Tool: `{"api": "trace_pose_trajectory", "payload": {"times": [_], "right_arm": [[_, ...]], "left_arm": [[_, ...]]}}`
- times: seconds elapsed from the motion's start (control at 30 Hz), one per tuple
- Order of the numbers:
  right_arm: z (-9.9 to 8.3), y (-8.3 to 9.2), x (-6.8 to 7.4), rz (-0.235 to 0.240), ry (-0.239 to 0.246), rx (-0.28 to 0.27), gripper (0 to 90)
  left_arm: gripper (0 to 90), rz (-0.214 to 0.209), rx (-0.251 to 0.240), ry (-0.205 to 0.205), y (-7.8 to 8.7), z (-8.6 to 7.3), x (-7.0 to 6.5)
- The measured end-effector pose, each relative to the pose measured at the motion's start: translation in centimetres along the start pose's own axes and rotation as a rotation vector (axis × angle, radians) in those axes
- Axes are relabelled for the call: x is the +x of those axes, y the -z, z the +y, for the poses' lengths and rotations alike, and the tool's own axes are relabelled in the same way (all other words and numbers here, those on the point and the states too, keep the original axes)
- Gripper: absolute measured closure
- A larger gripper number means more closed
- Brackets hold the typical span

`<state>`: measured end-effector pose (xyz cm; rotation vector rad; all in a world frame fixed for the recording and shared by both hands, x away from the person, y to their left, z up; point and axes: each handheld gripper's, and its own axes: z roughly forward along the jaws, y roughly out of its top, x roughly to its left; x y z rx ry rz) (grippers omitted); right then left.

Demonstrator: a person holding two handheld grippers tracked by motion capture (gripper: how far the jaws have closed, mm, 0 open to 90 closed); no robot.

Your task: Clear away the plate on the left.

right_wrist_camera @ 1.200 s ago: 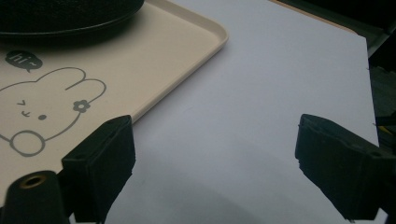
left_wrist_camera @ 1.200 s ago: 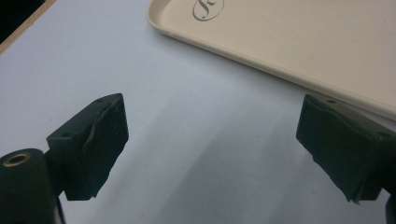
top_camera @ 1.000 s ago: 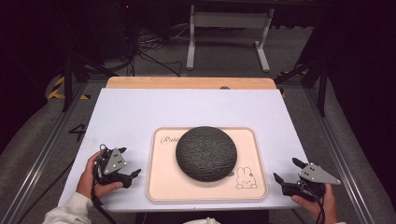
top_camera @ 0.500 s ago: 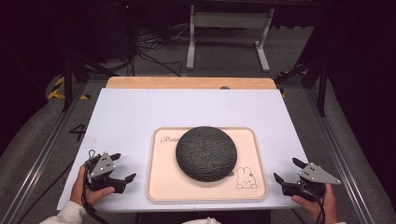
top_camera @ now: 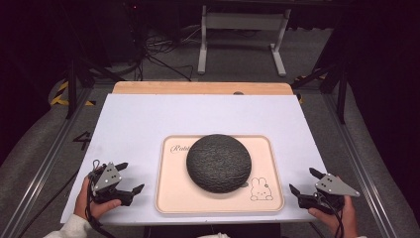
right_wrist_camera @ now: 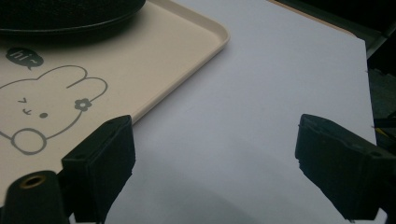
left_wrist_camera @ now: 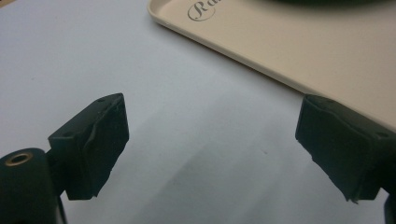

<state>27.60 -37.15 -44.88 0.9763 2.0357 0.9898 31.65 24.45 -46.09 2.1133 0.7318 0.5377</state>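
Note:
A dark grey, round domed object (top_camera: pixel 219 162) rests on a cream tray (top_camera: pixel 176 198) with a rabbit drawing (top_camera: pixel 260 190) at the near middle of the white table. My left gripper (top_camera: pixel 130 177) is held low at the tray's near left corner, jaws wide apart and empty. In the left gripper view the gripper (left_wrist_camera: pixel 212 149) frames bare table, with the tray's edge (left_wrist_camera: pixel 261 60) just beyond. My right gripper (top_camera: pixel 303 180) is open at the tray's near right corner. In the right gripper view the gripper (right_wrist_camera: pixel 215 168) spans the tray's corner (right_wrist_camera: pixel 205 42), and the dome (right_wrist_camera: pixel 65 14) shows at top left.
The white table top (top_camera: pixel 148 119) lies bare behind and beside the tray. A wooden board (top_camera: pixel 198 88) borders its far edge. Beyond the table are a metal stand (top_camera: pixel 242 29) and cables on the floor. Metal rails run along both sides.
My left gripper has drawn back and to the left, toward the table's near left corner, and has turned slightly. The right gripper, tray and dome have stayed in place.

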Motion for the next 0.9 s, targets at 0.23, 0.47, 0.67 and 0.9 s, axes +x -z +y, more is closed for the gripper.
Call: {"api": "trace_pose_trajectory", "payload": {"times": [0.23, 0.47, 0.67, 0.9], "right_arm": [[-0.1, -0.04, -0.1, 0.004, -0.004, 0.001, 12.6], [-0.12, -0.07, -0.11, 0.004, -0.003, 0.001, 12.6], [-0.12, -0.05, -0.17, 0.002, -0.004, 0.0, 12.5], [-0.16, -0.05, -0.17, 0.005, -0.01, 0.0, 12.4]], "left_arm": [[10.7, -0.009, 0.005, -0.002, -0.22, 0.05, -0.05], [10.8, -0.009, 0.007, 0.002, -0.36, 0.04, -0.05], [10.8, -0.007, 0.006, 0.004, -0.37, 0.07, 0.06], [10.9, -0.008, 0.005, 0.007, -0.46, 0.16, 0.14]]}}
